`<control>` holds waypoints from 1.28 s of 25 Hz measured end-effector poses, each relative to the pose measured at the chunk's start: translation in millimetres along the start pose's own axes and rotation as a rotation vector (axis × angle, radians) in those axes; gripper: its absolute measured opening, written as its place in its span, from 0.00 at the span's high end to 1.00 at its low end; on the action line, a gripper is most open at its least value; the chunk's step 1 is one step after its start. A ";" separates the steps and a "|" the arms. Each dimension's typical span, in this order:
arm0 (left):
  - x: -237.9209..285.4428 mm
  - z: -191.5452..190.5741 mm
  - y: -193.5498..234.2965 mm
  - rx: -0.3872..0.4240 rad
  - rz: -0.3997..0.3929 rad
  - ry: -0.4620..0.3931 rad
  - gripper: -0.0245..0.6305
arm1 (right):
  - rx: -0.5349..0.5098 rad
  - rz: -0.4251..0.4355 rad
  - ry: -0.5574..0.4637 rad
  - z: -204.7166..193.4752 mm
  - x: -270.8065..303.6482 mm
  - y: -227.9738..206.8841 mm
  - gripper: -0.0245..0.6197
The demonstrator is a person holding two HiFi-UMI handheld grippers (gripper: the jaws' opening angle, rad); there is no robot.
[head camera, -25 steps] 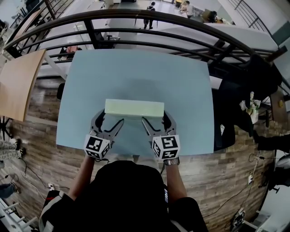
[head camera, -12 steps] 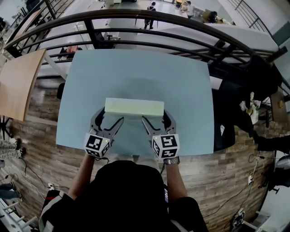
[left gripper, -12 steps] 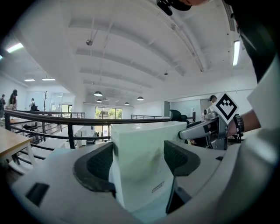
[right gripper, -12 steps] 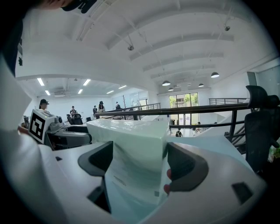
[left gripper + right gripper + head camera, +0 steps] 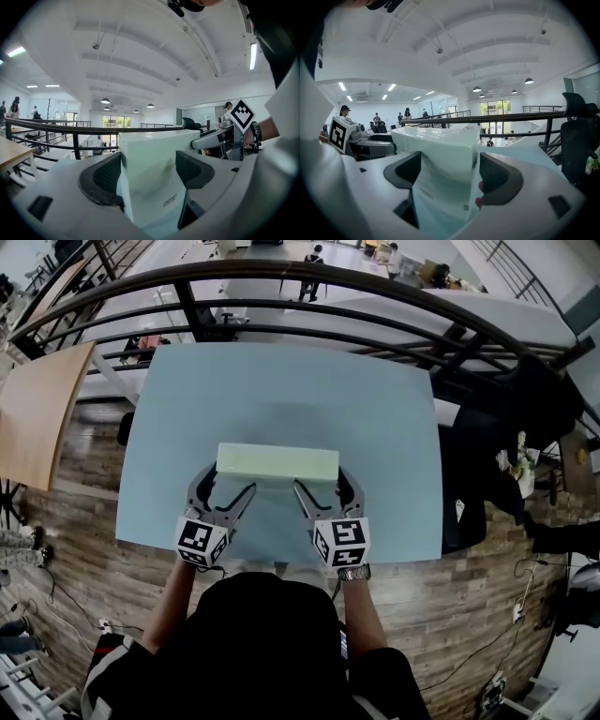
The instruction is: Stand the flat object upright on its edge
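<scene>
Box (image 5: 277, 463), pale green and long, is standing on its long edge on the table (image 5: 281, 381), centred between the table's sides and closer to its near edge than its far one. Over the last second almost nothing is changing. The box is keeping the same spot and the same upright pose, and your two claws are only drifting a touch toward the table's near edge.

You are holding your left claw (image 5: 228, 489) just inside the table's near edge, with its jaws spread wide around the box's left corner. In the left gripper view the box's end is rising between the pads (image 5: 108, 174), and I cannot tell whether they are pressing on it. You are keeping your right claw (image 5: 321, 487) the same way at the box's right corner, with its jaws also spread wide and the corner sitting between them rather than clamped.

Since the box is staying put with both claws this loose, it is looking as though it is balancing on its own. The task is reading as all but finished. What remains, by my judgement, is drawing both claws back toward the table's near edge evenly, since a nudge at either corner could be tipping the box flat again.
</scene>
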State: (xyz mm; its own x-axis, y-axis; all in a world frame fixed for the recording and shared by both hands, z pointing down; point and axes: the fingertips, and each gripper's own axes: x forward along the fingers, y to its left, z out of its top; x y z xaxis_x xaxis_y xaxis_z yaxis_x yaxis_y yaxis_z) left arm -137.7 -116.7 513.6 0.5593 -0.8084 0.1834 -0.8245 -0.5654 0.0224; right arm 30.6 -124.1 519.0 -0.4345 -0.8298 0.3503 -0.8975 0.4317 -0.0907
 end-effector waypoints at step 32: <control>-52.1 -1.7 -7.5 -0.046 -0.064 -0.032 0.48 | 0.054 -0.057 -0.034 -7.0 -44.0 26.6 0.40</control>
State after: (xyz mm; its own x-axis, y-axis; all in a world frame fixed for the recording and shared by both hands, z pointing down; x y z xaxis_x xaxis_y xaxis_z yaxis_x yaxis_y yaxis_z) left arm -160.8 -70.0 505.6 0.6132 -0.7758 0.1488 -0.7894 -0.6089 0.0784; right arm 26.4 -73.6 507.7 -0.3845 -0.8644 0.3241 -0.9230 0.3649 -0.1218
